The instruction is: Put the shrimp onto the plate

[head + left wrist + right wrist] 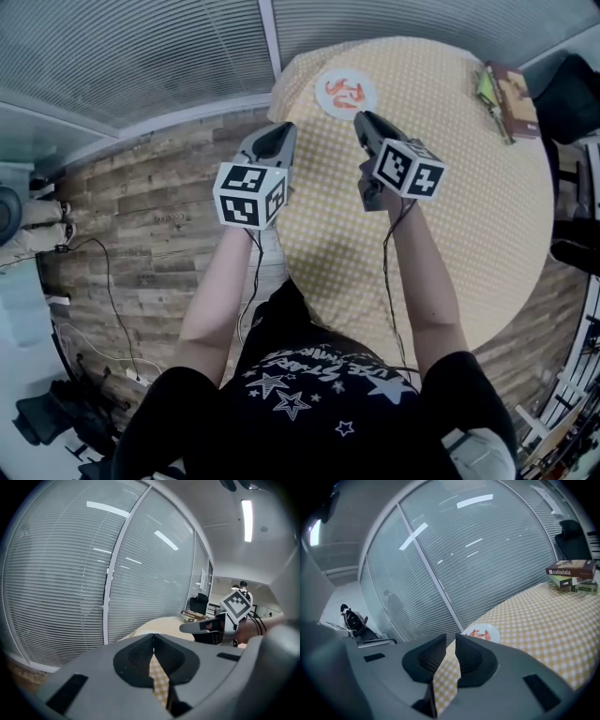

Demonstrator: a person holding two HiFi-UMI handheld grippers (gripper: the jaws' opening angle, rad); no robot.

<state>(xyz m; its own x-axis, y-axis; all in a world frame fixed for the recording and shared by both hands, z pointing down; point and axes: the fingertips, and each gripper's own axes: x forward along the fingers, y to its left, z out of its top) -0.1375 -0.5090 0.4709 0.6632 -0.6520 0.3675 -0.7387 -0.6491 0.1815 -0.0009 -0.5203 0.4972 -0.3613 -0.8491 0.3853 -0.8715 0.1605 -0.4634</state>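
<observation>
Right gripper view, book (pixel 569 567) lettered "calitalia", shrimp (pixel 479 633) on plate (pixel 495 633)

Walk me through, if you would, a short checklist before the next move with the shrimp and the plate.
1. All shrimp on the plate: ok, they lie on it.
2. Nothing in the left gripper: ok, jaws together, empty.
3. Nothing in the right gripper: ok, jaws slightly apart, nothing between them.
4. No stray shrimp on the table: ok, none visible.
5. The books away from the plate: ok, they sit apart near the table's edge.
</observation>
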